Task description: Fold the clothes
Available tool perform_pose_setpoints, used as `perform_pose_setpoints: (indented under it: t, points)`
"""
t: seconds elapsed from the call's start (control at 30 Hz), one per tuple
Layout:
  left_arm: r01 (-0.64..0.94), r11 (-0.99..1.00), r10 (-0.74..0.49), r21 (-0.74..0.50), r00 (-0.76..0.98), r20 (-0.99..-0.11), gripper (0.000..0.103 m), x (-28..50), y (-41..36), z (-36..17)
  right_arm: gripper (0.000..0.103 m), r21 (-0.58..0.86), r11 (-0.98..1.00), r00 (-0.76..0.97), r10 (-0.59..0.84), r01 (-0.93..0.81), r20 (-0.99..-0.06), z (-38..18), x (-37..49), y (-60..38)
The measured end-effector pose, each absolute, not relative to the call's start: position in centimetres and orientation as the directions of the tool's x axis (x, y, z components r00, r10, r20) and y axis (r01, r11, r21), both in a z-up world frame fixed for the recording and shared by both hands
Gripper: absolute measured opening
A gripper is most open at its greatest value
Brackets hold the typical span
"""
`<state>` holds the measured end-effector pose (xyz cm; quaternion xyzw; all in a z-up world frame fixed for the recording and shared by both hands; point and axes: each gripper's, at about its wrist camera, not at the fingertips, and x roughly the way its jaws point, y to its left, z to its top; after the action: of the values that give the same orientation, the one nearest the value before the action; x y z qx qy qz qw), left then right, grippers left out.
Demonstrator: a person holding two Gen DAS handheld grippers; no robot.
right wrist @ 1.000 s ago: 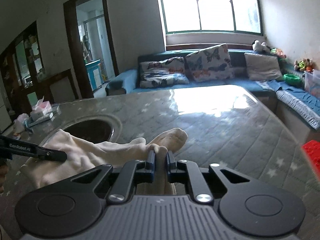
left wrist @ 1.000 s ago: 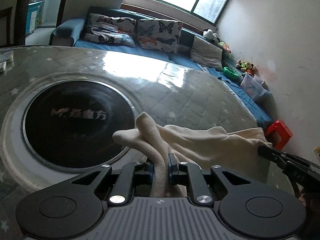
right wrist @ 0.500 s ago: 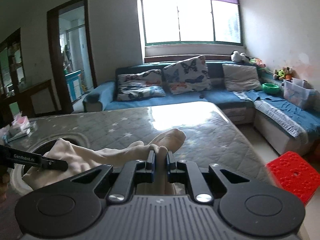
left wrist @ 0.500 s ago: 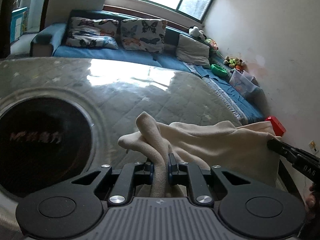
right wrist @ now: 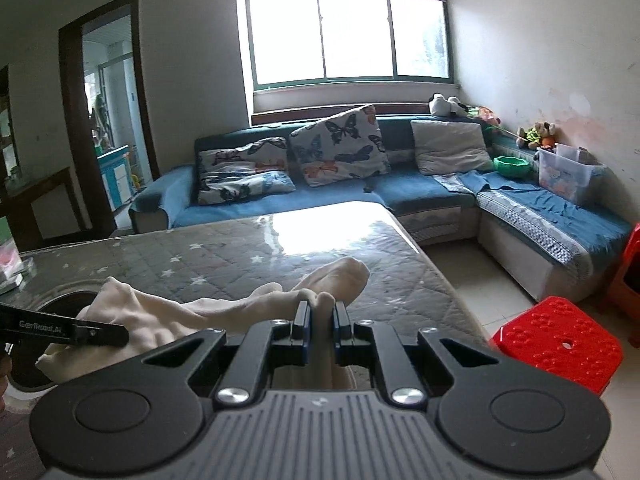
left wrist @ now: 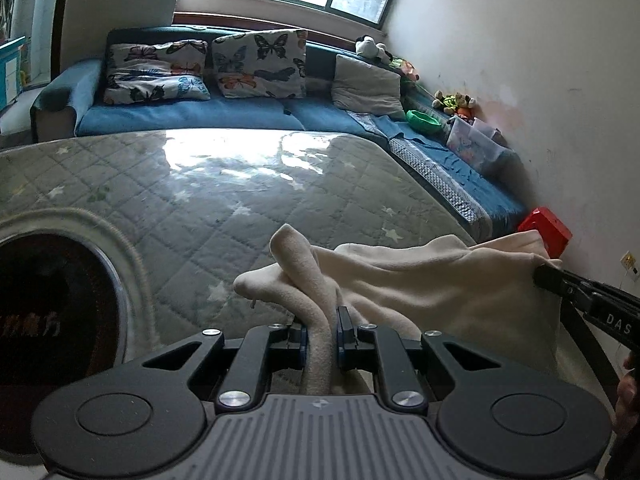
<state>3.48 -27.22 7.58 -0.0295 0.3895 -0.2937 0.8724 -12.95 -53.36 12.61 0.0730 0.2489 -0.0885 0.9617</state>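
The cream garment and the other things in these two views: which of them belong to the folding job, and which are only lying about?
Belong to the job:
- cream garment
- left hand-held gripper, shut on the garment
- right hand-held gripper, shut on the garment
- quilted table

Only lying about:
- butterfly pillows
- grey cushion
- green bowl
- clear plastic box
- red stool
- plush toys
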Motion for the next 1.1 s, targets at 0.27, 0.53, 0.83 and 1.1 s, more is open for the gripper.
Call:
perform_pose_setpoints:
  t: [0.27, 0.53, 0.83, 1.1]
  points:
    - [0.502, 0.818, -0.538, -0.281, 0.496, -0.681, 0.014, 4.6, -28.9, 6.4, 0.009, 0.103, 0.964, 0.845, -0.159, 0.244, -0.510, 11.2, -11.9, -55.1]
    - [0.494, 0.815, -0.532, -0.303, 0.429, -0.730, 0.014, 5.5, -29.5, 4.1, 0.009, 0.107, 0.955, 0.806, -0.170, 0.277, -0.567, 8.6, -10.8, -56.6]
    - [0.508, 0.804, -0.531, -0.308, 0.383, -0.756, 0.015, 5.0, -29.2, 3.1, 0.009, 0.085, 0.951, 0.753, -0.179, 0.298, -0.634, 6.1, -10.2, -57.3]
    - [0.549, 0.784, -0.535, -0.291, 0.358, -0.765, 0.015, 4.0, -28.7, 3.2, 0.010, 0.070, 0.950, 0.724, -0.183, 0.305, -0.665, 5.2, -11.0, -56.9]
